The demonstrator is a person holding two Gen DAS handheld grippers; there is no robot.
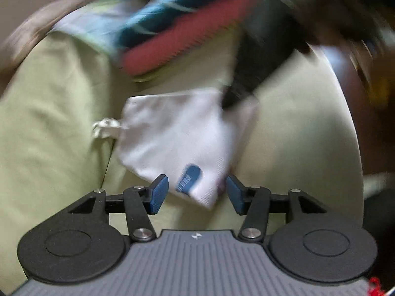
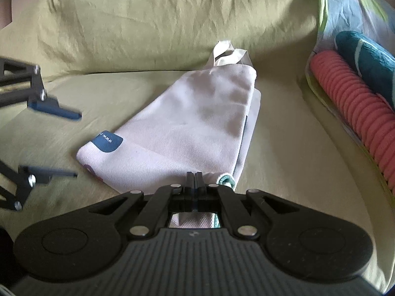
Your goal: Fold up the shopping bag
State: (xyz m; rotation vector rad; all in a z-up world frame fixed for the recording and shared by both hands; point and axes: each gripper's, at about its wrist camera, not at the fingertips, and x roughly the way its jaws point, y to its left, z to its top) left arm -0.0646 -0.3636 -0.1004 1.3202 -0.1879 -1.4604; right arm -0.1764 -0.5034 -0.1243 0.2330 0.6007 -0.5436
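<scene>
A white cloth shopping bag (image 2: 187,120) lies folded lengthwise on a green sofa seat, its handles (image 2: 227,54) pointing at the backrest and a blue label (image 2: 108,141) at its near left corner. My right gripper (image 2: 194,176) is shut on the bag's near edge. In the left wrist view the same bag (image 1: 177,138) lies just ahead, blurred, with the blue label (image 1: 188,178) near the fingers. My left gripper (image 1: 197,193) is open over the bag's corner, holding nothing. It also shows in the right wrist view as the left gripper (image 2: 66,143), open, left of the bag.
The green sofa cushion (image 2: 284,148) spreads around the bag, with the backrest (image 2: 160,19) behind. A stack of folded cloths, pink ribbed (image 2: 355,113) and teal (image 2: 365,64), sits at the right. The right gripper's dark arm (image 1: 254,74) crosses the left wrist view.
</scene>
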